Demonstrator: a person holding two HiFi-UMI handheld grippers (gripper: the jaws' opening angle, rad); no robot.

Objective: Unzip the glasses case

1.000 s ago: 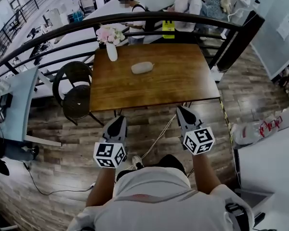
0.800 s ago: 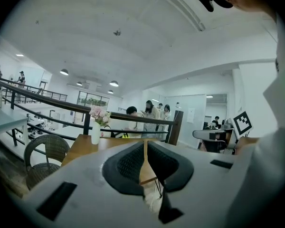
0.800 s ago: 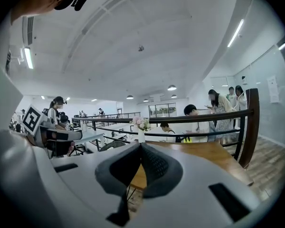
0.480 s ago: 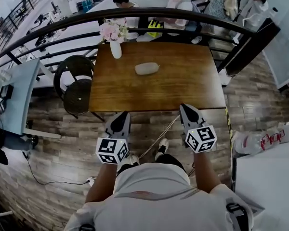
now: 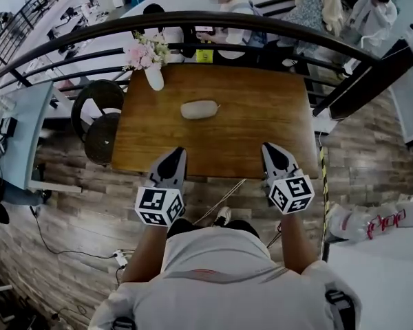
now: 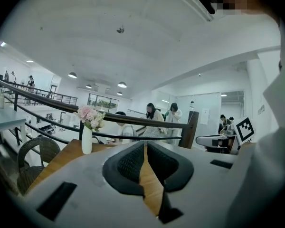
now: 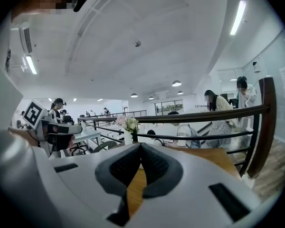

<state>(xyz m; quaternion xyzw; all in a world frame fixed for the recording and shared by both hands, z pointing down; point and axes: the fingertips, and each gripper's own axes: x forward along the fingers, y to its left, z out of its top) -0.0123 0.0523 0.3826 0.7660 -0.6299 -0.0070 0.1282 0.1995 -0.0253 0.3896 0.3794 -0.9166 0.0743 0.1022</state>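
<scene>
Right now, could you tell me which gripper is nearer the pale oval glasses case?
Left. The left gripper is short of the glasses case, slightly to its left; the right gripper is farther right.

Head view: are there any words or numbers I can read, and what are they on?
No text here can be read.
Marker cubes on the left claw and the right claw: black-and-white square patterns, no letters.
White plastic bag: red print, too blurred to read.
Yellow item: dark marks, too small to read.
</scene>
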